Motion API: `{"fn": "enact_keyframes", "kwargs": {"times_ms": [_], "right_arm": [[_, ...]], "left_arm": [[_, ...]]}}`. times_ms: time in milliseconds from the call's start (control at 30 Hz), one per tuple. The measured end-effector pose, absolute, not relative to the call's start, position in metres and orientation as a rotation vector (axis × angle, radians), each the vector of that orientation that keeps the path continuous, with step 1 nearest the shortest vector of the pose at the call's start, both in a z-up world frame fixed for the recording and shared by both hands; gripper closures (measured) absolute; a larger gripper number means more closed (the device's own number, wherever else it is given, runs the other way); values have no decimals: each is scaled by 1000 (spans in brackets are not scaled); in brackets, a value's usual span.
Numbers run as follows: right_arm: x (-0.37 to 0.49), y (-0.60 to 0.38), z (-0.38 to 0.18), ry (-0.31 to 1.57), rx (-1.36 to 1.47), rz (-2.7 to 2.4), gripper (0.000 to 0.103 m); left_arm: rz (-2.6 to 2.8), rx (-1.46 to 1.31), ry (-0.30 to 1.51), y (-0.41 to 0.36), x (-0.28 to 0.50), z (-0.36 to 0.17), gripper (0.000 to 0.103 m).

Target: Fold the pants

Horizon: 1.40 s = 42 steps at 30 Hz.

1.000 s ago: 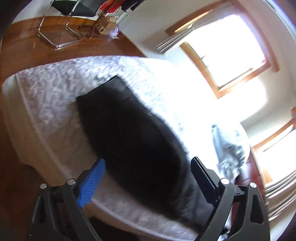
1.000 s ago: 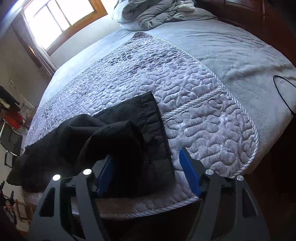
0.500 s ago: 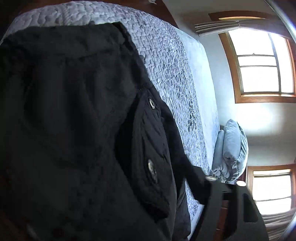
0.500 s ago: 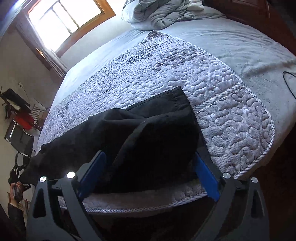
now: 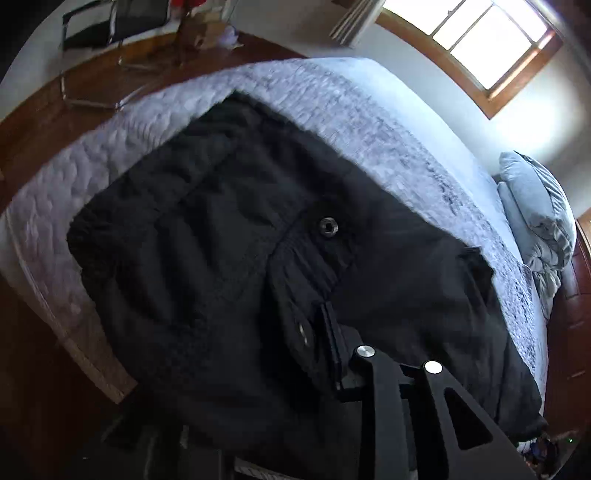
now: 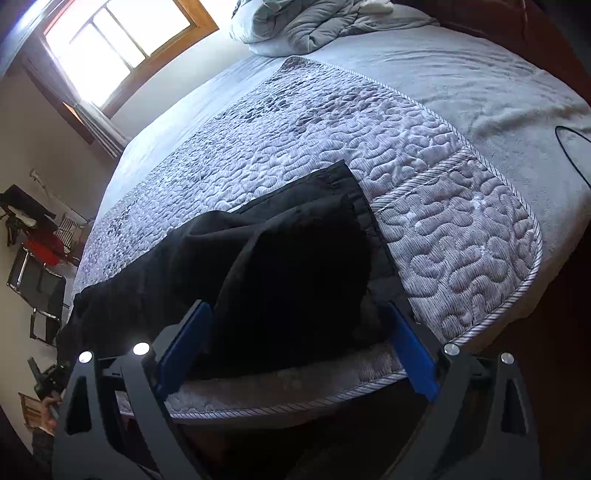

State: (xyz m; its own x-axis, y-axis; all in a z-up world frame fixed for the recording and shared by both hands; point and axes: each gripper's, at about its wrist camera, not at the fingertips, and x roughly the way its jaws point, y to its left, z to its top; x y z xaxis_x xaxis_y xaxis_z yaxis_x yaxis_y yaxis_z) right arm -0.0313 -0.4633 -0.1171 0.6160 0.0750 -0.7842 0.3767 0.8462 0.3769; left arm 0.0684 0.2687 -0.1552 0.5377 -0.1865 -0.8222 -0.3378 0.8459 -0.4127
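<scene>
Black pants (image 5: 229, 258) lie on the quilted grey bedspread (image 5: 369, 122) near the bed's front edge, the snap-button waistband up close in the left wrist view. My left gripper (image 5: 325, 354) is shut on the waistband fabric; only its right finger (image 5: 334, 354) shows, the other is under cloth. In the right wrist view the leg end of the pants (image 6: 295, 266) is bunched up on the quilt (image 6: 461, 236). My right gripper (image 6: 291, 347) is open, its blue pads on either side of the leg end.
A rumpled grey duvet and pillow (image 6: 314, 22) lie at the head of the bed. A black cable (image 6: 572, 147) lies on the sheet at the right. Chairs (image 5: 110, 26) and clutter stand on the wooden floor beyond the bed. Windows are bright.
My left gripper went from open above the bed to shut on the pants' waistband. My right gripper moved forward so the leg end now sits between its open fingers.
</scene>
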Motion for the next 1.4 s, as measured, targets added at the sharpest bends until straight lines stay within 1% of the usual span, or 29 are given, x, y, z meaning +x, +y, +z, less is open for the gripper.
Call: {"fn": "enact_keyframes", "kwargs": {"times_ms": [67, 100, 133, 167, 200, 233, 367, 467, 600, 667, 733, 867, 900, 933, 967, 1000, 1033, 1067, 1100, 1167, 1233, 1300, 1400], "right_arm": [[-40, -469, -111, 884, 588, -197, 9], [-44, -471, -107, 875, 603, -201, 9], [-50, -473, -101, 860, 623, -205, 9], [-56, -475, -96, 848, 640, -210, 9], [-60, -477, -93, 838, 655, -210, 9], [-65, -479, -89, 825, 688, -204, 9], [-69, -473, -91, 828, 837, -111, 9], [-55, -460, -98, 832, 900, -46, 9], [-29, -452, -112, 866, 942, -87, 9], [-22, -458, -122, 861, 1008, -115, 9], [-15, -464, -134, 856, 1097, -113, 9], [0, -473, -148, 844, 1187, -139, 11], [4, -474, -150, 842, 1199, -149, 14], [9, -477, -153, 846, 1215, -162, 28], [13, -479, -156, 855, 1232, -179, 36], [17, -482, -161, 870, 1247, -196, 42], [22, -484, -164, 888, 1254, -211, 55], [26, -486, -166, 902, 1250, -222, 64], [29, -486, -166, 909, 1240, -233, 70], [36, -488, -160, 904, 1210, -220, 86], [42, -484, -138, 841, 1141, -143, 94], [43, -475, -107, 705, 1044, 13, 95], [30, -462, -72, 537, 924, 209, 95]], "left_arm": [[101, -589, 961, 267, 61, -159, 74], [106, -588, 952, 265, 62, -161, 67], [104, -603, 944, 263, 60, -156, 51], [100, -623, 936, 261, 57, -152, 42], [114, -637, 931, 258, 53, -147, 27], [133, -639, 930, 256, 46, -139, 24], [167, -680, 901, 255, 16, -117, 23], [204, -703, 843, 250, -9, -101, 22], [203, -673, 771, 222, -27, -79, 20], [188, -628, 747, 220, -10, -88, 16], [153, -601, 743, 199, 4, -75, 11], [110, -548, 807, 179, 34, -86, 10], [106, -544, 823, 174, 37, -92, 9], [103, -544, 849, 171, 43, -98, 9], [105, -547, 872, 170, 46, -104, 9], [102, -552, 894, 167, 49, -108, 9], [97, -556, 922, 165, 54, -117, 8], [99, -555, 944, 163, 57, -125, 8], [105, -551, 967, 163, 60, -134, 8], [118, -541, 1008, 162, 66, -151, 8], [115, -514, 1016, 160, 68, -160, 6], [106, -489, 1018, 156, 70, -162, 4], [115, -439, 1039, 148, 72, -163, 4]]}}
